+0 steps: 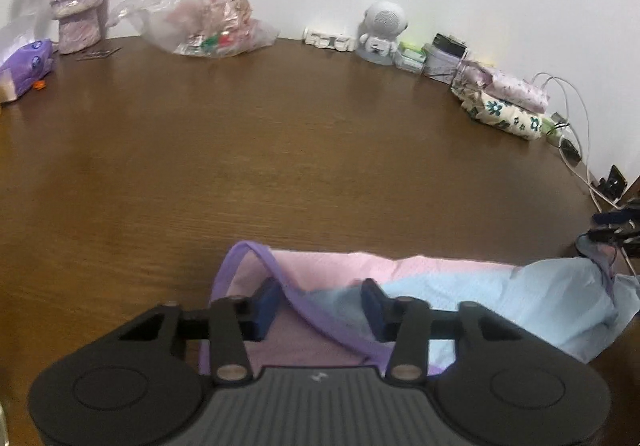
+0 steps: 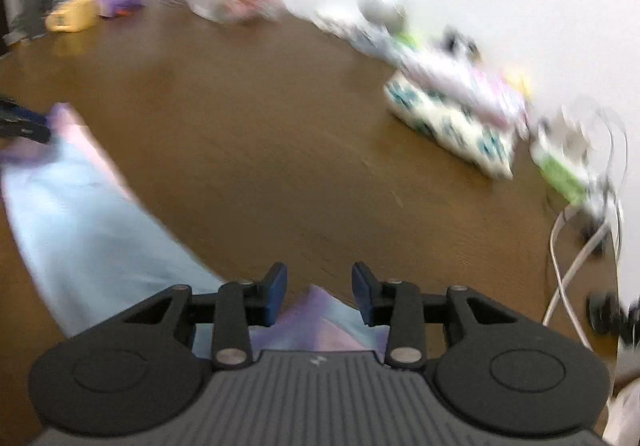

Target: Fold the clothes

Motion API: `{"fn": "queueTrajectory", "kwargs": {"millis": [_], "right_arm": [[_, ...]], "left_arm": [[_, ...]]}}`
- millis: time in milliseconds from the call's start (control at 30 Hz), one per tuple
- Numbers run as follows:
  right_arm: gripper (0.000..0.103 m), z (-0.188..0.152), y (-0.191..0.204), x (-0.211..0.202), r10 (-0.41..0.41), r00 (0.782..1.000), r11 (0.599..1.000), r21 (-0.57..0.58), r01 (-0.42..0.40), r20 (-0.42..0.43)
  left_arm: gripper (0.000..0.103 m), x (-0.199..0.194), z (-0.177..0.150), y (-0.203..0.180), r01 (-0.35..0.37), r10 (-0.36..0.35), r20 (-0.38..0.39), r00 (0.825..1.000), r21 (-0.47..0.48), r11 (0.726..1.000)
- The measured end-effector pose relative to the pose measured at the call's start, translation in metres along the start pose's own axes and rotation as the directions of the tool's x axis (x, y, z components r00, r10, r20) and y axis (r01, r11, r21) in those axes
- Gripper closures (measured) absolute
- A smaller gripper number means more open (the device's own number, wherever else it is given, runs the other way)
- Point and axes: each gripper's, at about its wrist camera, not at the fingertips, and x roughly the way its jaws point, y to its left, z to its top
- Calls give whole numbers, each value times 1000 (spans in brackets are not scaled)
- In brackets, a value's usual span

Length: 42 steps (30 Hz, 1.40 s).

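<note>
Garment (image 1: 460, 286) in pink and pale blue, with purple trim, lies along the near edge of the brown tabletop (image 1: 280, 134), right under both of your tools. Your left tongs (image 1: 320, 304) stand spread, with the purple-trimmed loop of the cloth rising between the two blue pads (image 1: 267, 304); the trim crosses the gap, but neither pad presses on it, so nothing is pinched there. From that view the blue part of the cloth runs off to the right, where its far end is lifted toward your other tool at the frame edge. Your right tongs (image 2: 319, 292) are also spread, and a purple-and-blue corner of the cloth sits just below and between the pads, apart from both; this view is blurred, so finer contact is hard to judge. To the left of the right tongs the pale blue body of the cloth stretches away across the tabletop. A folded pile of floral clothes (image 1: 504, 102) rests well apart at the back right, near white cables (image 1: 576, 150), and a plastic bag (image 1: 200, 22) sits against the wall.
</note>
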Motion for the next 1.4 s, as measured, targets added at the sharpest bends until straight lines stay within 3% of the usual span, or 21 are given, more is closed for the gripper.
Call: {"fn": "queueTrajectory", "kwargs": {"millis": [67, 100, 133, 167, 333, 500, 567, 600, 633, 700, 733, 867, 900, 933, 967, 1000, 1033, 1100, 1200, 1400], "right_arm": [[70, -2, -5, 15, 20, 999, 999, 32, -18, -47], [70, -5, -5, 19, 21, 998, 999, 46, -18, -59], [92, -6, -5, 19, 7, 999, 998, 60, -4, -53], [99, -8, -5, 17, -2, 999, 997, 71, 5, -45], [99, -29, -2, -16, -19, 1000, 993, 115, 18, 7], [92, -51, 2, -49, -37, 998, 987, 159, 27, 59], [82, -59, 3, -62, -45, 996, 984, 177, 30, 80], [68, -63, 4, -69, -49, 995, 982, 186, 32, 90], [61, -67, 4, -76, -54, 994, 980, 194, 33, 100], [59, -76, 6, -89, -62, 991, 977, 212, 36, 120], [57, -80, 6, -95, -67, 989, 975, 221, 37, 130], [56, -56, -2, -78, -132, 982, 945, 317, 83, 135], [57, -50, -2, -68, -139, 983, 938, 333, 92, 119], [62, -45, -1, -55, -143, 985, 935, 341, 102, 98], [88, -42, 0, -42, -146, 987, 932, 345, 112, 73], [99, -42, 0, -33, -152, 987, 925, 359, 125, 48], [98, -42, 0, -27, -169, 985, 917, 374, 142, 38], [98, -48, 1, -31, -230, 971, 892, 414, 182, 69], [98, -62, 3, -54, -319, 933, 842, 501, 199, 166], [98, -109, 9, -68, -377, 891, 730, 673, 117, 254]], "left_arm": [[100, 5, 1, -4, -4, 5, -8, 1000, 22, 1000], [100, 7, 1, -5, 0, 0, -4, 1000, 22, 1000], [100, 8, 2, -5, 5, -5, 0, 1000, 23, 1000], [101, 9, 2, -5, 10, -10, 6, 1000, 19, 1000], [102, 3, 4, 5, 14, -12, 51, 999, -31, 999], [102, 5, 7, 7, 36, -34, 52, 998, -42, 998], [101, 5, 8, 7, 47, -45, 51, 998, -45, 998], [98, 6, 8, 7, 53, -51, 50, 997, -46, 998], [94, 6, 8, 7, 58, -56, 50, 997, -47, 997], [82, 7, 9, 8, 69, -67, 49, 997, -49, 996], [81, 7, 10, 8, 75, -72, 48, 996, -50, 996], [82, 10, 11, 7, 98, -96, 42, 994, -52, 994], [89, 13, 12, 6, 107, -106, 32, 994, -48, 993], [97, 15, 12, 4, 116, -116, 22, 993, -43, 992], [102, 17, 13, 4, 121, -120, 24, 992, -48, 991], [103, 16, 13, 7, 120, -117, 44, 992, -65, 991], [103, 15, 14, 9, 119, -114, 63, 992, -82, 990], [103, 11, 16, 16, 127, -114, 110, 987, -117, 985], [103, 8, 20, 24, 127, -102, 153, 983, -162, 979], [103, 12, 18, 39, 67, -32, 146, 989, -238, 969]]}}
